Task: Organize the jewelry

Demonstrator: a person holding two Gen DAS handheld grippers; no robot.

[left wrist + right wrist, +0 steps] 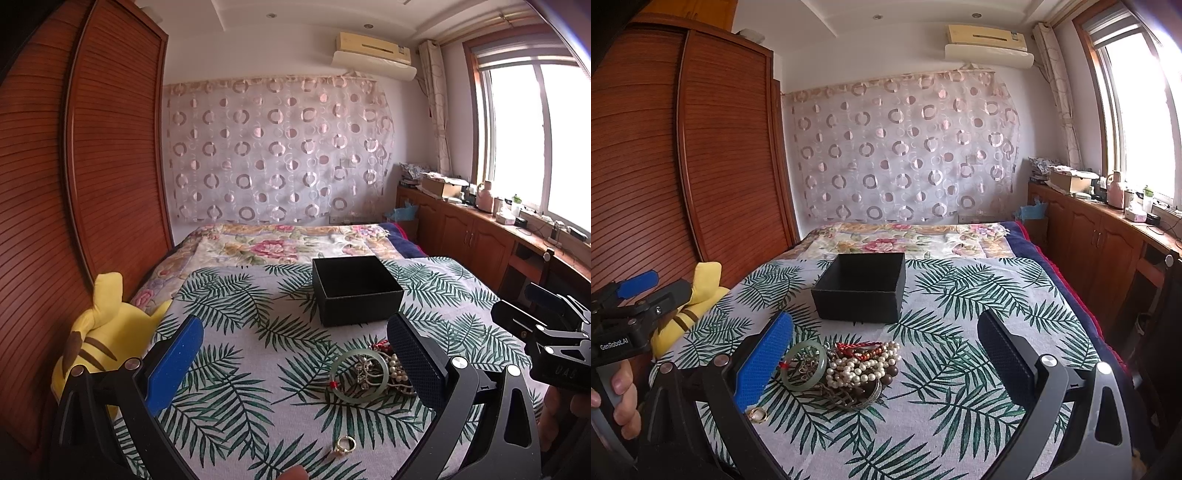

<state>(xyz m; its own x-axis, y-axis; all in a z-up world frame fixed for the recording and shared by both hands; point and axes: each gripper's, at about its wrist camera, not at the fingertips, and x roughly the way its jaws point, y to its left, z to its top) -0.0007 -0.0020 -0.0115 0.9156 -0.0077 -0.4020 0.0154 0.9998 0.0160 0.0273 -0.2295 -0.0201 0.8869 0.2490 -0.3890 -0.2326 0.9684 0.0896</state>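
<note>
The jewelry heap (pixel 846 373) lies on the leaf-print bedspread (pixel 960 387), just in front of one open black box (pixel 862 291) that stands upright on the bed. From the left wrist view much of the heap is hidden behind the dark pad of the left claw (pixel 293 363); only the jade-green bangle (pixel 360 374), a bit of metal filigree inside it and a few pearls show. The right wrist view shows more: one green bangle (pixel 805 365), strands of white pearls (pixel 864 363), a red braided cord (pixel 858 346), dark brown beads and a metal piece under them, too tangled to count. The blue pad of the right claw (pixel 884 363) cuts off the bangle's left edge. One gold ring (pixel 345 444) lies apart from the heap, on the near side away from the box; in the right wrist view it is half hidden below the blue pad (pixel 758 414).

Both claws are spread wide and hold nothing. The right claw's fingers stand either side of the heap's right portion, above the bedspread. The left claw, seen from the side in the right wrist view (pixel 639 291), is gripped by a hand (pixel 622 398) cut off at the frame edge. One yellow plush toy (pixel 94 343) sits left of the box, at the bed's edge, partly covered by the claw.
</note>
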